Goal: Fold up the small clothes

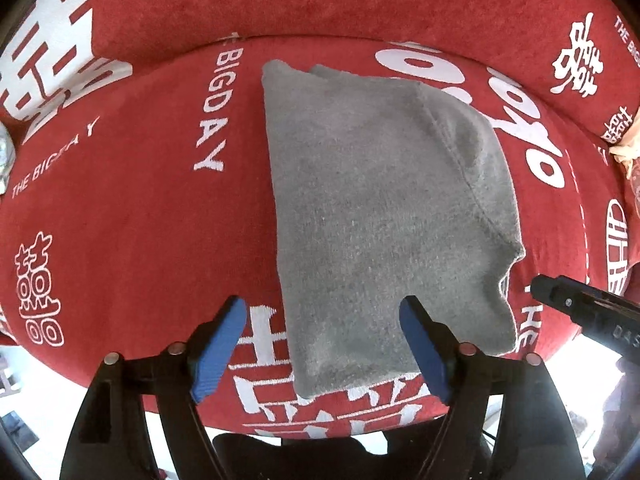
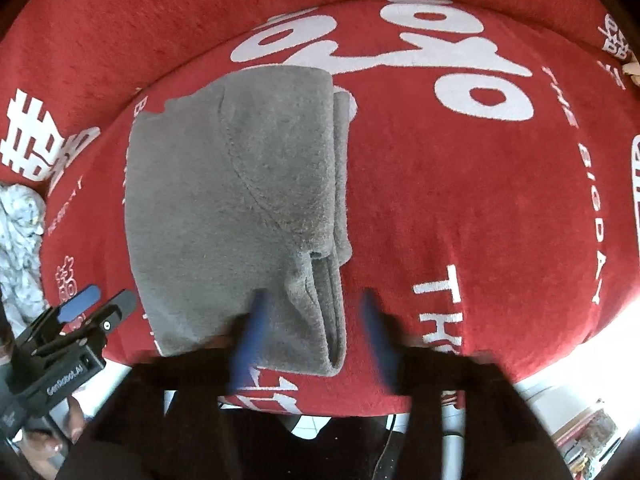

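Both grippers' blue fingers [image 1: 422, 346] apart above folded grey garment [image 1: 384, 208], its layered edge only in right view

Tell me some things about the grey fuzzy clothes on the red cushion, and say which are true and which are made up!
1. The grey fleece garment lies folded on a red plush cushion with white lettering. True.
2. The left hand-held gripper is clamped on the garment. False: its blue pads stand apart, open, and squeeze nothing.
3. The white lettering includes the words "BIGDAY". True.
4. The garment is bright yellow. False: it is grey.
5. The right hand-held gripper is pinched shut. False: its blue pads are spread, with the garment's near edge below them.
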